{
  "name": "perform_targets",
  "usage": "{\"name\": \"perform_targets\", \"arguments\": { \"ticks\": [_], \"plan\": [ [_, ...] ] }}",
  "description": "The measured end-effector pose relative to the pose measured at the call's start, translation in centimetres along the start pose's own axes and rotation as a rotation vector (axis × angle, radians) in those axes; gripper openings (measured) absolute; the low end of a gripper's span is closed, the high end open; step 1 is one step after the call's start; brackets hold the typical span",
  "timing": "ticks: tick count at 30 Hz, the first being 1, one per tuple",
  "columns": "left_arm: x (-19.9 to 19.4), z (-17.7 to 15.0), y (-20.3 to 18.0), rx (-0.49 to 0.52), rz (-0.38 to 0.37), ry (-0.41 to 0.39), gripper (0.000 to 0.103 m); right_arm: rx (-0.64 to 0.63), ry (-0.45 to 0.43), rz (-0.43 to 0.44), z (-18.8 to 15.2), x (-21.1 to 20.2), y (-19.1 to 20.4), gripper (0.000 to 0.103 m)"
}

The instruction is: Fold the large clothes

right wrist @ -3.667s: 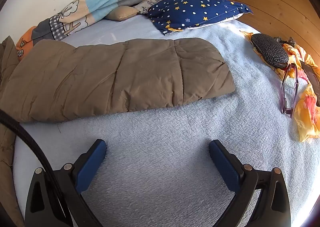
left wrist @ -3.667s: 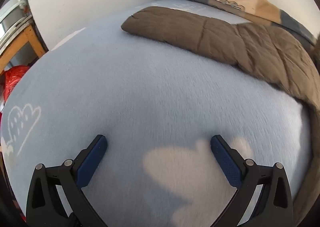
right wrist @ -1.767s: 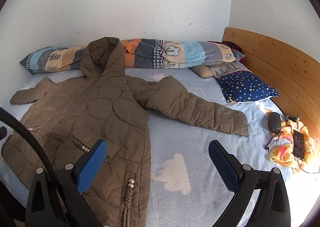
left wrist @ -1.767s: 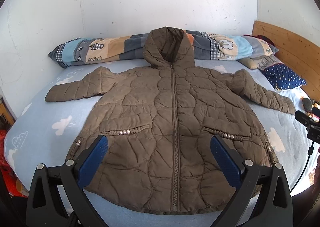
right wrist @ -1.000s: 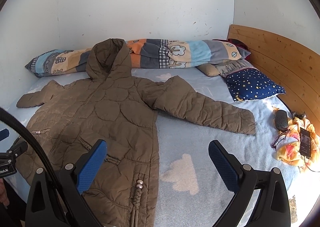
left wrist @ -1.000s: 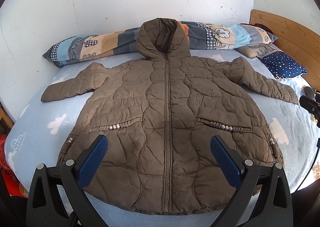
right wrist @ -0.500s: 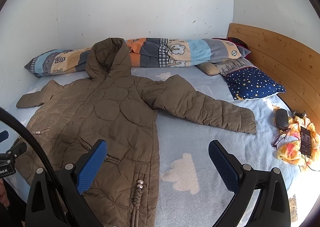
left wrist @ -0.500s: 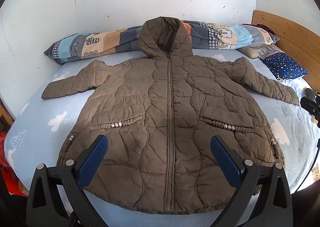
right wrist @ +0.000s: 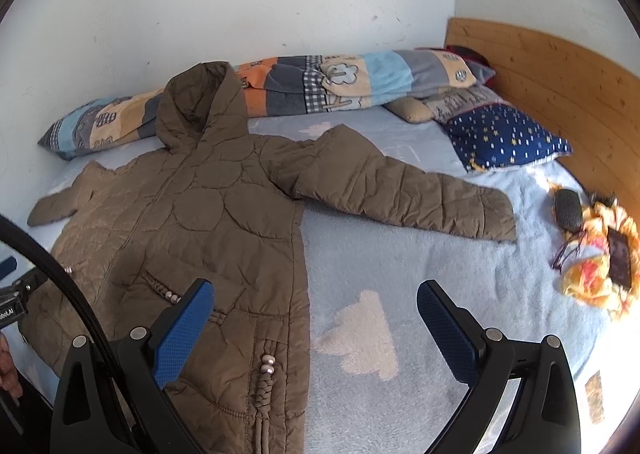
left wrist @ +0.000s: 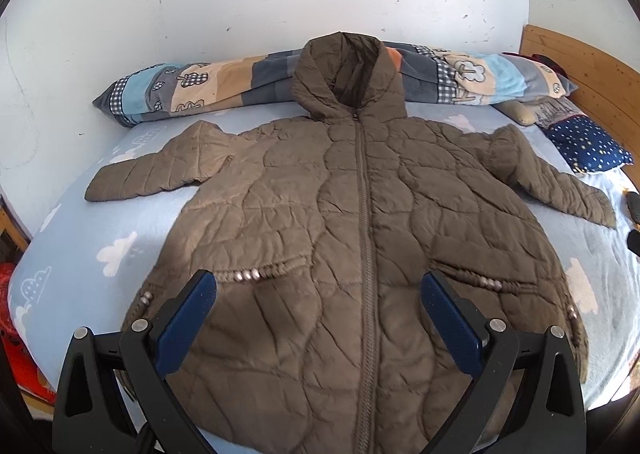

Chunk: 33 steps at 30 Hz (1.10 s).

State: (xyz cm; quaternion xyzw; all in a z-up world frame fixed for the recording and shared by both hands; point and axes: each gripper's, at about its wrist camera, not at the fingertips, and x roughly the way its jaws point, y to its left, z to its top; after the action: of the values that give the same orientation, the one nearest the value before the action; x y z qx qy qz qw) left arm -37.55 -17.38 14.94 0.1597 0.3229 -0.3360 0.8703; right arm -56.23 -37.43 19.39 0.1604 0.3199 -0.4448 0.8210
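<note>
Bed [left wrist: 132, 209] with the light-blue cloud-print sheet takes up most of both views. On it the brown quilted hooded coat [left wrist: 360, 238] lies flat, front up and zipped, hem toward the cameras, hood propped against the long patchwork bolster [left wrist: 192, 89] at the wall. Both sleeves are spread out to the sides; the right sleeve [right wrist: 404, 189] reaches toward the navy star pillow [right wrist: 504, 137] by the wooden headboard [right wrist: 560, 65].

Step, as I read it: layout is done, no fold made yet — this is the pre-grasp hover. Left gripper [left wrist: 318, 318] hangs over the lower front of the coat, jaws spread wide and empty. Right gripper [right wrist: 314, 322] sits over the coat's right hem edge and bare sheet, also spread wide and holding nothing.

The next move probably calls for each tool to drop onto a sleeve cuff or side edge, pinch through the thick padding, and carry it across to the zip line. Puffy fabric, so a deep bite is needed or it slips.

Containers: none proper. Nearest thing is the crumpled yellow-orange cloth [right wrist: 600, 278] at the right edge of the bed, with a dark flat phone-like item [right wrist: 619, 258] lying on it. A dark pouch [right wrist: 567, 207] sits just beside it, and glasses [right wrist: 566, 254] are just beside on the sheet — all well apart from the coat.
</note>
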Motion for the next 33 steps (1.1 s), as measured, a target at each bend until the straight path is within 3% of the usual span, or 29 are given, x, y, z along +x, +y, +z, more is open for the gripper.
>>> {"name": "perform_targets", "arguments": {
  "ticks": [10, 14, 16, 20, 25, 29, 33],
  "plan": [
    [4.0, 6.4, 3.0, 0.036, 0.052, -0.049, 0.102, 0.389, 0.043, 0.037, 3.7, 4.7, -10.4, 0.103],
    [6.5, 7.8, 5.3, 0.020, 0.107, -0.074, 0.102, 0.671, 0.024, 0.106, 4.2, 7.3, -16.4, 0.101],
    [7.6, 8.0, 6.8, -0.030, 0.106, -0.033, 0.102, 0.809, 0.003, 0.115, 3.8, 8.2, -19.5, 0.097],
    [9.0, 7.9, 8.9, -0.123, 0.031, 0.046, 0.102, 1.006, -0.031, 0.089, 2.7, 9.6, -25.0, 0.090],
    [9.6, 7.6, 8.3, -0.112, 0.017, 0.075, 0.102, 1.111, -0.048, 0.066, 2.1, 11.6, -29.3, 0.085],
    [10.4, 7.3, 7.7, -0.113, 0.007, 0.097, 0.102, 1.117, -0.014, 0.056, 2.4, 13.9, -30.7, 0.070],
    [11.4, 7.3, 7.1, -0.112, 0.007, 0.121, 0.102, 1.123, 0.019, 0.018, 1.6, 15.7, -31.8, 0.069]
  ]
}}
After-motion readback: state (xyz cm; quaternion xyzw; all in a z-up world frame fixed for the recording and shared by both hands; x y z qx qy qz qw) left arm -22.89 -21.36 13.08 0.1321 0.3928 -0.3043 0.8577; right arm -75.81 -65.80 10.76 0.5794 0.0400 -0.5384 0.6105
